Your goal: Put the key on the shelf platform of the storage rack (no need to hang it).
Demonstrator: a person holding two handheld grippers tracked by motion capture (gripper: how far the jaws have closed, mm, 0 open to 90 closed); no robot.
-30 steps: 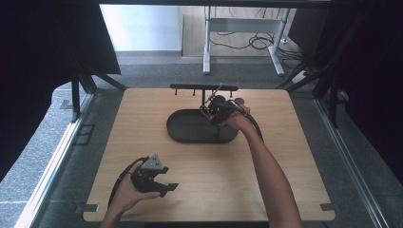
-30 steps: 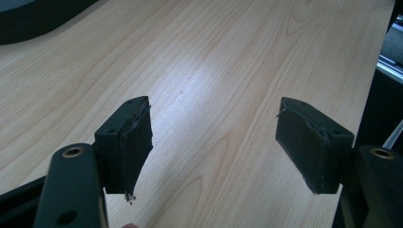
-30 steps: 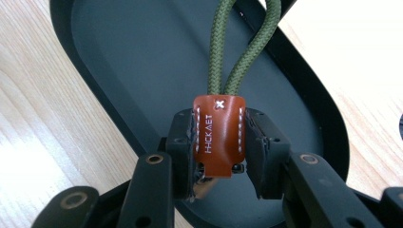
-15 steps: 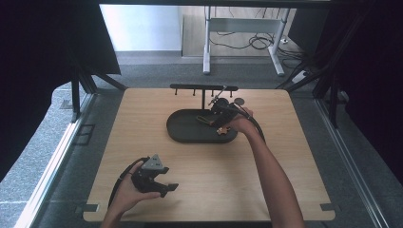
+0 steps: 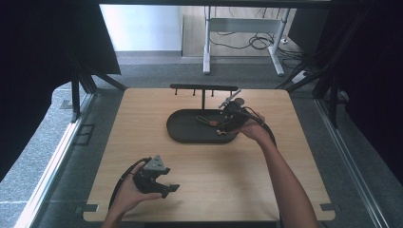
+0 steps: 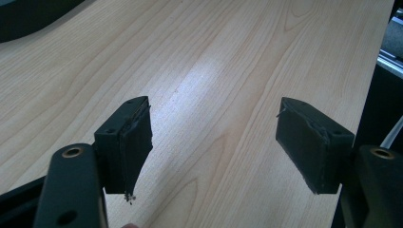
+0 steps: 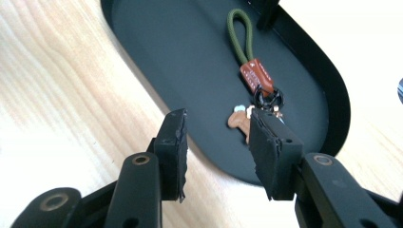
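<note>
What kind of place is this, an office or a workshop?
Probably a recording or test station in an office or lab: a light wooden table is framed by black curtains, and a white metal desk frame stands behind it with loose cables on the floor.

no text can be read; the brown tag (image 7: 257, 76) of the keychain in the tray (image 7: 180, 47) has marks too small to read.

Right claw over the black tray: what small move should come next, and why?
Probably draw the right claw back off the black tray. Its jaws have just been opening, nothing sits between them, and the keychain lies flat in the tray, apart from the pads. The left claw waits open near the table's front edge.
</note>
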